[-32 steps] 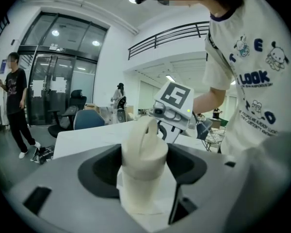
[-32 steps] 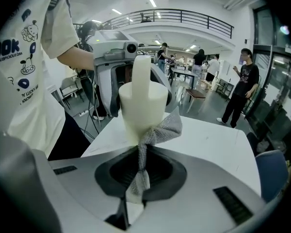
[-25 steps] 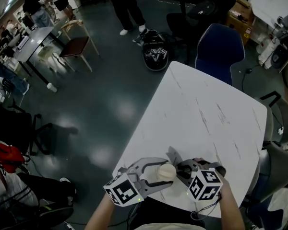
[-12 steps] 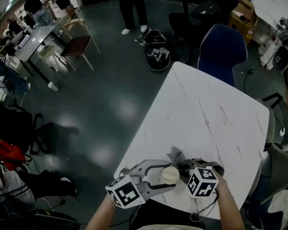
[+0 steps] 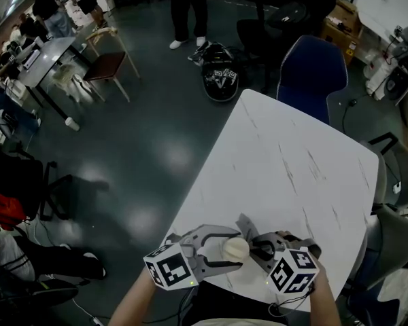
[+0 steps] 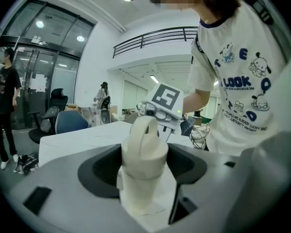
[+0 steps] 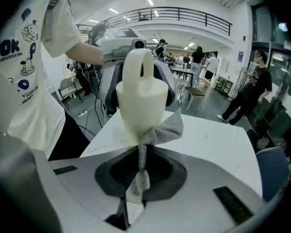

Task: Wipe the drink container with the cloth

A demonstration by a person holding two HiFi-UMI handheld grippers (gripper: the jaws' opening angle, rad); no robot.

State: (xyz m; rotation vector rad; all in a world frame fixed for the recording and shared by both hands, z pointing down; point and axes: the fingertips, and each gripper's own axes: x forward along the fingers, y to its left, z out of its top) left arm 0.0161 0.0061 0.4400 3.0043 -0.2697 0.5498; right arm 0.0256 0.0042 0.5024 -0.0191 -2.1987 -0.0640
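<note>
I see the cream bottle [image 5: 236,248] upright near the table [image 5: 292,161] edge, grey mesh cloth [image 7: 162,130] bunched against it.

Head view looks steeply down; gripper views face each other, sharing the container [image 6: 144,164].

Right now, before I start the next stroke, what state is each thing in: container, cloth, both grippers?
Left gripper: shut on the drink container.
Right gripper: shut on the grey cloth.
Drink container: upright, cap on, clamped at its body.
Grey cloth: bunched, pinched at one end, free end against the container's side.
</note>
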